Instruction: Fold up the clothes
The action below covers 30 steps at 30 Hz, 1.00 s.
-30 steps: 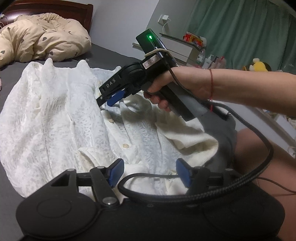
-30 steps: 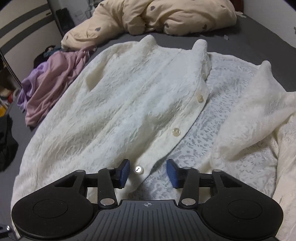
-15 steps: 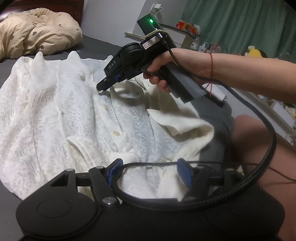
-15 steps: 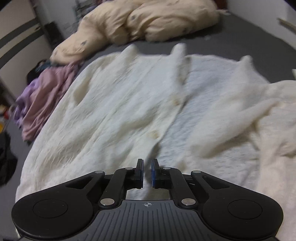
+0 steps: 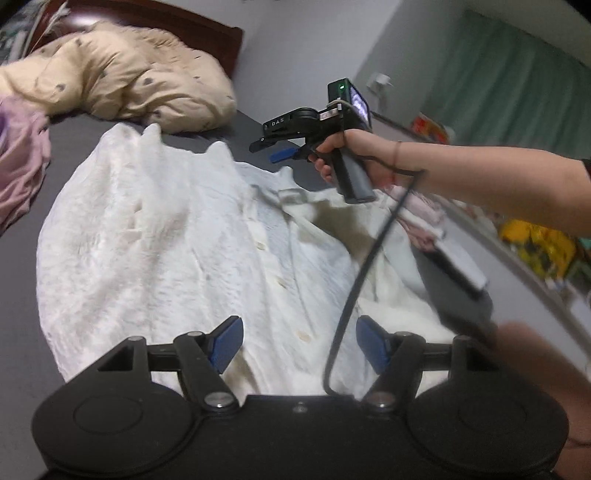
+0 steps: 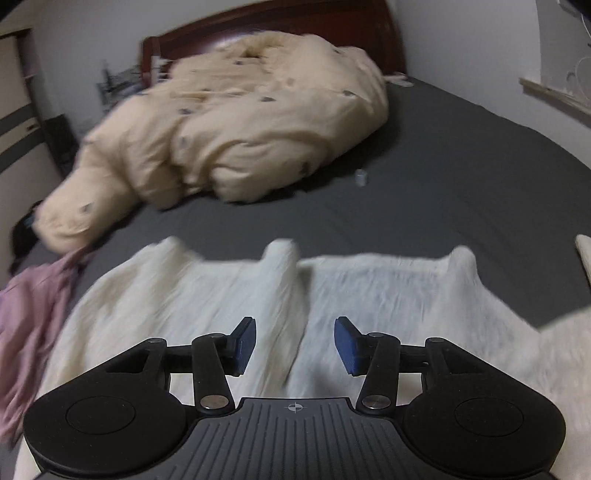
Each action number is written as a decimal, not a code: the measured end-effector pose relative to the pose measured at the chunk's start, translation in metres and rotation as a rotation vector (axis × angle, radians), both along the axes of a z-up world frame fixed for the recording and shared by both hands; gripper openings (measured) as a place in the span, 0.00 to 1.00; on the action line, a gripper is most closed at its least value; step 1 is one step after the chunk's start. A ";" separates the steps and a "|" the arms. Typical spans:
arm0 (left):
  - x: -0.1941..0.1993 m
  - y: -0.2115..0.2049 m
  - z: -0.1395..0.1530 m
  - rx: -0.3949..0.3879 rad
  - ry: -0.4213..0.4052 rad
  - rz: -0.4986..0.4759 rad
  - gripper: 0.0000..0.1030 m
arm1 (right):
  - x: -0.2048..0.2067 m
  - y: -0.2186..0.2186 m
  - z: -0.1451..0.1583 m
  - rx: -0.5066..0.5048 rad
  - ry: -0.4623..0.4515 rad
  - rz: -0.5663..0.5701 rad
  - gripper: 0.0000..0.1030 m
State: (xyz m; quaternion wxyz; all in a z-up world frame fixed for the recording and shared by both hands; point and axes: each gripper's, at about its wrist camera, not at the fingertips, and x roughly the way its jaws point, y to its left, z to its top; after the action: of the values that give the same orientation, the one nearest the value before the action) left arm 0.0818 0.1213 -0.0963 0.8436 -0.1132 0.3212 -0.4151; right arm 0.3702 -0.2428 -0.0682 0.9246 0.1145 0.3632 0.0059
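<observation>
Left wrist: left gripper (image 5: 298,344) spread wide, nothing between pads, low over white button-front garment (image 5: 177,251) lying flat on dark bedsheet (image 5: 22,332); right gripper (image 5: 275,149) held above its far edge. Right wrist: right gripper (image 6: 294,345) spread, empty, over the blurred garment (image 6: 388,295); beige duvet (image 6: 240,122) beyond

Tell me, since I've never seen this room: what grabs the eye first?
The big white shirt spread flat across the dark grey bed, buttons running down its middle. Behind it a beige quilt is heaped against the wooden headboard, with pink clothes bunched at the shirt's left. The right tool hangs above the shirt's far edge, gripping nothing.
</observation>
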 end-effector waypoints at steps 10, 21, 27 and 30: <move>0.016 0.002 -0.013 -0.049 0.067 -0.049 0.65 | 0.068 0.040 -0.026 -0.288 0.087 0.101 0.47; 0.010 0.001 -0.010 -0.065 0.058 -0.088 0.66 | 0.087 0.068 -0.045 -0.283 0.182 0.203 0.46; 0.010 -0.001 -0.011 -0.058 0.059 -0.102 0.67 | 0.088 0.056 -0.044 -0.210 0.197 0.135 0.46; 0.009 -0.002 -0.011 -0.057 0.057 -0.110 0.67 | 0.087 0.043 -0.041 -0.156 0.163 0.067 0.46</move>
State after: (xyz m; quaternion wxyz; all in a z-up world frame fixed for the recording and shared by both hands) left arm 0.0907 0.1192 -0.1071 0.8065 -0.1309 0.3388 -0.4666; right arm 0.4569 -0.2002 -0.1093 0.8975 0.0302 0.4399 -0.0009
